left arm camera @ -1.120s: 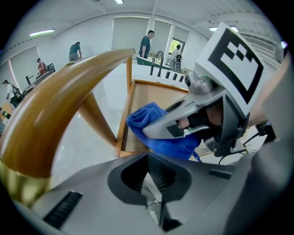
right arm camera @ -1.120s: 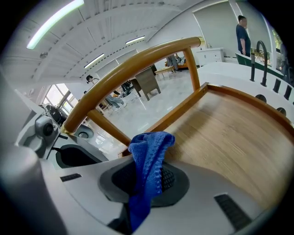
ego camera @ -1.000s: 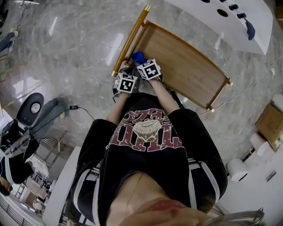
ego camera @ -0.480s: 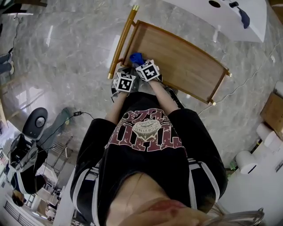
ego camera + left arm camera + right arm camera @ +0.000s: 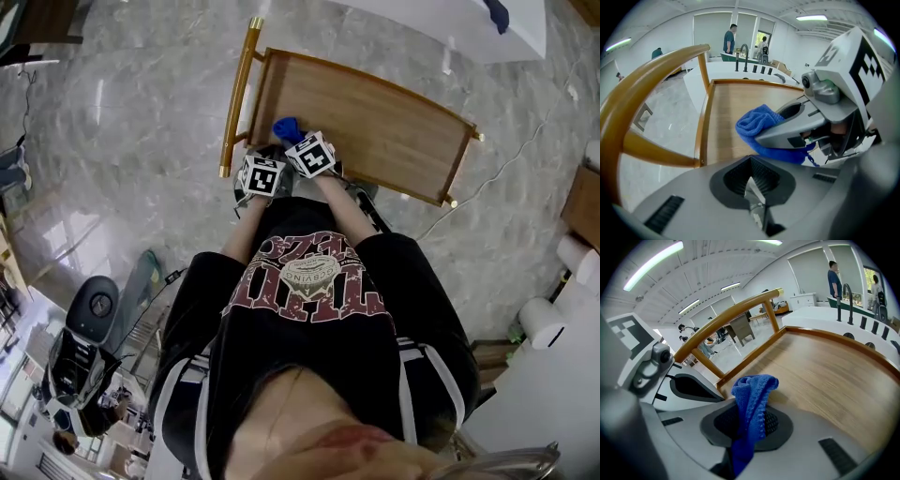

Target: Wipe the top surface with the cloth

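A blue cloth (image 5: 286, 127) (image 5: 751, 409) (image 5: 759, 120) is pinched in my right gripper (image 5: 302, 142) (image 5: 749, 423), which is shut on it just above the near left corner of the wooden top surface (image 5: 375, 127) (image 5: 825, 376) (image 5: 736, 112). My left gripper (image 5: 263, 169) (image 5: 752, 187) hangs beside it to the left, shut with nothing between its jaws, at the near edge of the top. The cloth's upper fold sticks up past the jaws.
The wooden top has a raised rim and a gold handle bar (image 5: 239, 94) on its left end. Grey marble floor (image 5: 131, 122) surrounds it. A white counter (image 5: 450, 23) stands beyond it. People stand far off at a sink (image 5: 740, 49).
Both grippers keep their hold and place beside each other; the view has shifted, so the wooden top and floor slide toward the left and up in the head view.
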Demonstrator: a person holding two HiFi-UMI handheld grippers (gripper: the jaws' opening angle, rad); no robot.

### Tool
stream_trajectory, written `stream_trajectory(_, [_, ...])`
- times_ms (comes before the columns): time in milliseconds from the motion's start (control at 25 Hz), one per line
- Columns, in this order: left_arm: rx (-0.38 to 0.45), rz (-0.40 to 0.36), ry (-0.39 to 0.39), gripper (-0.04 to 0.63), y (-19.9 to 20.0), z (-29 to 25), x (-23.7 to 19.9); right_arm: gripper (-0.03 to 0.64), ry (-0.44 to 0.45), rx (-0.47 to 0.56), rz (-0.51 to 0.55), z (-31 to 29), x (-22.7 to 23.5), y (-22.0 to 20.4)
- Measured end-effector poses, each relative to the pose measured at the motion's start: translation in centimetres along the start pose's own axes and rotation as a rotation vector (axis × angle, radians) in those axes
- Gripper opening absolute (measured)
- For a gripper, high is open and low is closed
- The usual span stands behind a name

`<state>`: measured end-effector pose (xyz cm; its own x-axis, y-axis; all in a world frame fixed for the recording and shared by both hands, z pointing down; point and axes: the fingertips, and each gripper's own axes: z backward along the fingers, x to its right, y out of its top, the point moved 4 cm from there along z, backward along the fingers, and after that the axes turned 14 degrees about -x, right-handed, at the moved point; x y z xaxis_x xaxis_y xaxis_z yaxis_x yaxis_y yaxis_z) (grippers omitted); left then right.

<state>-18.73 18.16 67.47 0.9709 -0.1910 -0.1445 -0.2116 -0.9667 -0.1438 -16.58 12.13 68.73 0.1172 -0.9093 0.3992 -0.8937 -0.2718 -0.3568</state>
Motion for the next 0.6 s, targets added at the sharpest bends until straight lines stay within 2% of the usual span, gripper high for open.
stream_trajectory(240, [-0.023, -0.064, -0.019, 0.046, 0.9, -0.7, 1.5, 0.058, -0.012, 0.011, -0.078, 1.4, 1.2, -1.6])
stream_trajectory(600, [-0.043, -0.164, -0.041, 0.046, 2.3, -1.6, 3.9, 0.058, -0.058, 0.039, -0.113, 2.7, 2.5, -3.5])
